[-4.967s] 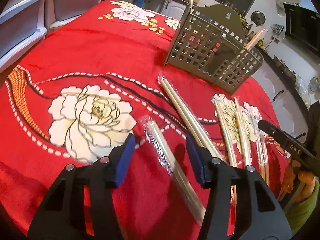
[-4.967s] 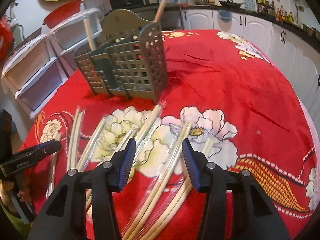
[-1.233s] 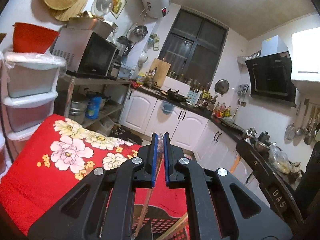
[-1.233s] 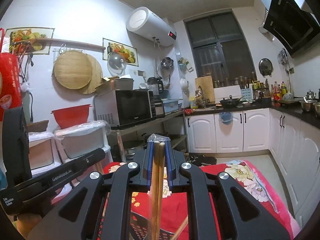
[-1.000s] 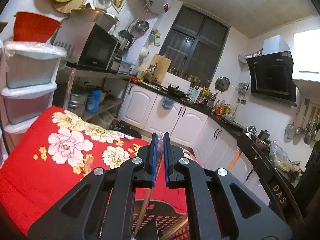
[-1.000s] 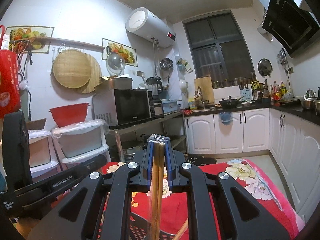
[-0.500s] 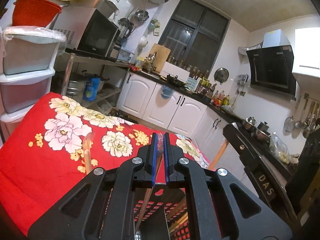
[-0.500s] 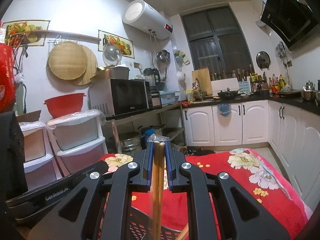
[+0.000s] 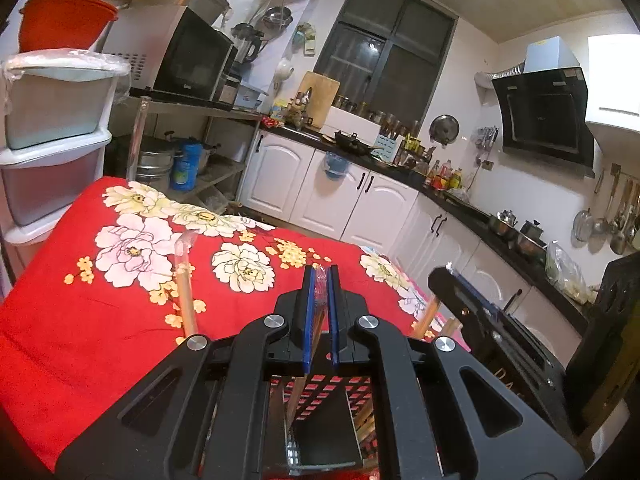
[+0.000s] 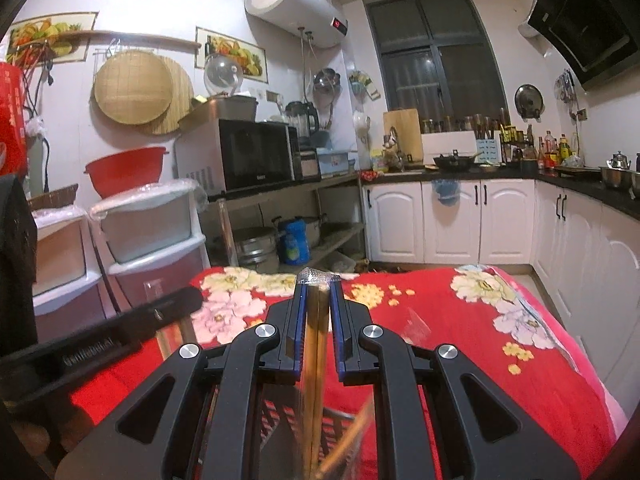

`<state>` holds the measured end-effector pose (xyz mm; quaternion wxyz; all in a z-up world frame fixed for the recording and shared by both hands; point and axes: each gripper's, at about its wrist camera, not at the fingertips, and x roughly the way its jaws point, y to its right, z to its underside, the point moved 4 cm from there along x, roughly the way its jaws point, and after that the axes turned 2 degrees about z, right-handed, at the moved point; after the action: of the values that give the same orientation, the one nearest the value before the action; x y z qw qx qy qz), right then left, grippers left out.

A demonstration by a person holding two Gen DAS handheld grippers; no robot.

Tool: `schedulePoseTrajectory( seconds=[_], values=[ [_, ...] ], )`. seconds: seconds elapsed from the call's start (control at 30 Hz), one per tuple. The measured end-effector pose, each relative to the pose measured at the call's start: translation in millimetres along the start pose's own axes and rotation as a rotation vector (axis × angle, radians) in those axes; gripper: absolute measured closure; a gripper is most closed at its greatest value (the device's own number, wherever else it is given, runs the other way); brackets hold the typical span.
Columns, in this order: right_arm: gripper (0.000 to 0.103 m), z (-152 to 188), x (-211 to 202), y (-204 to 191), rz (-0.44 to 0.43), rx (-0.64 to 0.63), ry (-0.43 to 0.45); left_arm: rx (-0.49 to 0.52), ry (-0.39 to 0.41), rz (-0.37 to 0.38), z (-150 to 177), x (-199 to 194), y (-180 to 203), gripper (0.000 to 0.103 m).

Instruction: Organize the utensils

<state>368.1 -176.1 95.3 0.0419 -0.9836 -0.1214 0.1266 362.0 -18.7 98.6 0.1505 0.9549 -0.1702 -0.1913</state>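
— What is changing over the red floral tablecloth (image 9: 72, 320)?

— Both grippers are sinking: compared with a second ago, more cloth and more of the slotted utensil holder (image 9: 320, 420) are filling the lower view, so each wrapped pair is likely nearing a compartment.

— How are the fingers standing?

— The left gripper (image 9: 319, 312) is pinching narrow on a plastic-sleeved chopstick pair (image 9: 318, 292), the sleeve tip poking just above the blue pads. The right gripper (image 10: 317, 320) is clamping its own wrapped chopsticks (image 10: 314, 380), which are running upright between the pads down toward the holder (image 10: 288, 412).

— Released yet?

— Not yet, apparently.
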Motion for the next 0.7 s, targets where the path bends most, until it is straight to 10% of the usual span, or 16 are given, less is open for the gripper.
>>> schedulePoseTrajectory(
  seconds=[0.7],
  values=[
    [0.09,13,-40,16,-0.011,0.021,-0.127,0.013,-0.093,-0.048,19,-25,1,0.096]
  ],
)
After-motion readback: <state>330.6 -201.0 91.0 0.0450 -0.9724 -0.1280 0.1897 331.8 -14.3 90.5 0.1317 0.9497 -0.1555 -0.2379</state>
